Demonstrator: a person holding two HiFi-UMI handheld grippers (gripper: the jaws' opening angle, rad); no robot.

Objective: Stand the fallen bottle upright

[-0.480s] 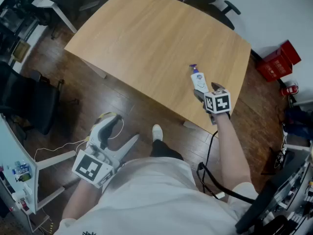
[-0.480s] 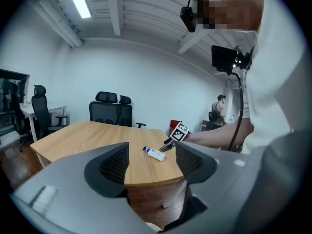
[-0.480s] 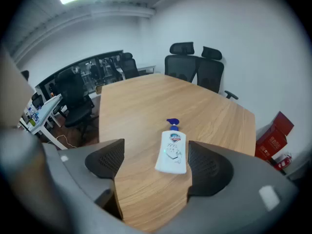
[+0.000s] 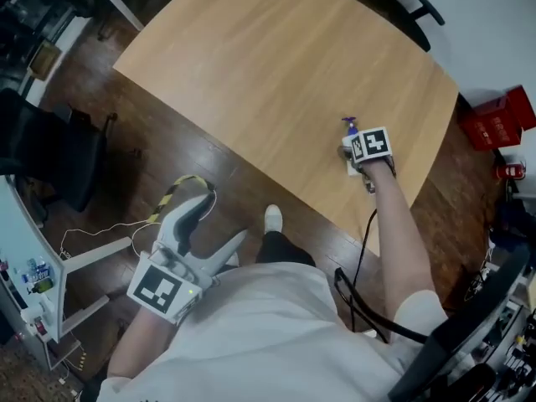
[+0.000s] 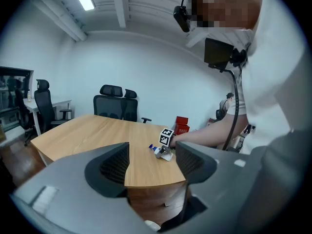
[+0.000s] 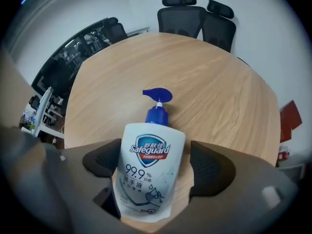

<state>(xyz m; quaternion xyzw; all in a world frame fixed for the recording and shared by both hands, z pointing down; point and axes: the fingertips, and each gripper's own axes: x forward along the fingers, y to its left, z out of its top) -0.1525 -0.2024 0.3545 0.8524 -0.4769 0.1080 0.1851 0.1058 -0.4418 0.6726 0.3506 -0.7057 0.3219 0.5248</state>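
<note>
The white soap bottle with a blue pump lies flat on the wooden table, pump pointing away from me. My right gripper points steeply down over it with the bottle's body between the jaws. The left pad is at the bottle's edge, and bare wood shows between the bottle and the right pad. In the head view the marker cube covers most of the bottle. My left gripper is open and holds nothing, low beside my lap. The left gripper view shows the bottle far off on the table.
The bottle lies near the table's near right edge. Black office chairs stand at the far side and another one on the floor to the left. A red box sits on the floor at the right.
My right gripper has moved forward over the bottle, so its cube now covers the body and only the pump shows. The left gripper has hardly shifted.
</note>
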